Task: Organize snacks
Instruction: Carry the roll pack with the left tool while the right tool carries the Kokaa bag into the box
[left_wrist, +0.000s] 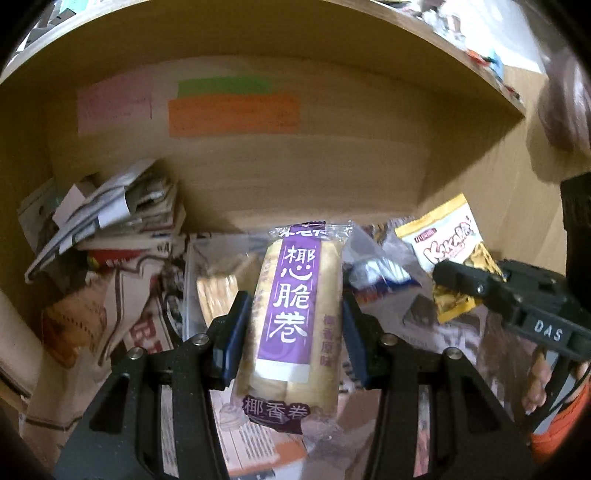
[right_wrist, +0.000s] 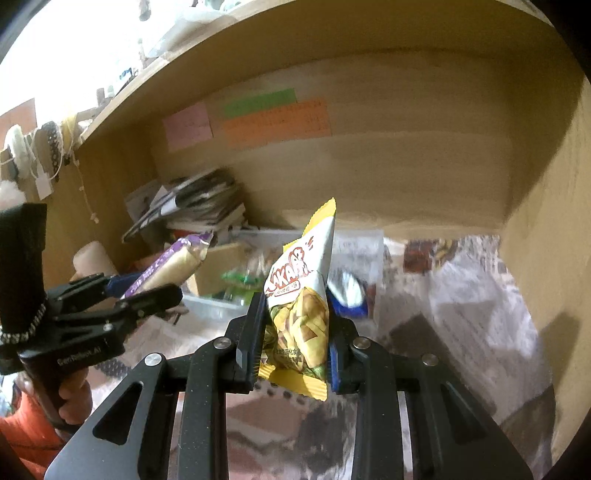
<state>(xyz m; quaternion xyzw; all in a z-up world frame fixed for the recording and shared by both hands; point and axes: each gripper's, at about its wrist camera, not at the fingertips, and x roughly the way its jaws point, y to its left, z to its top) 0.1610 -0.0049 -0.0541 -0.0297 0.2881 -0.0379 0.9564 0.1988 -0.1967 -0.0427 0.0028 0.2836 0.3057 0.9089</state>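
Note:
My left gripper (left_wrist: 295, 321) is shut on a purple-labelled pack of coconut rolls (left_wrist: 291, 314), held upright above the desk; its blue pads press both sides. The right wrist view shows that same pack (right_wrist: 173, 264) in the left gripper (right_wrist: 147, 284) at the left. My right gripper (right_wrist: 295, 325) is shut on a yellow and white Kakaa snack bag (right_wrist: 301, 306), pinched edge-on and standing up. In the left wrist view this bag (left_wrist: 447, 240) hangs in the right gripper (left_wrist: 461, 291) at the right. A clear plastic box (right_wrist: 218, 306) with snacks lies behind both.
Newspaper (right_wrist: 480, 306) covers the desk under a wooden shelf (left_wrist: 258, 48). A pile of papers and books (left_wrist: 110, 214) leans at the back left. A blue and white packet (right_wrist: 349, 291) lies on the paper. Coloured notes (left_wrist: 232, 114) stick to the back wall. A hand (right_wrist: 70, 398) holds the left gripper.

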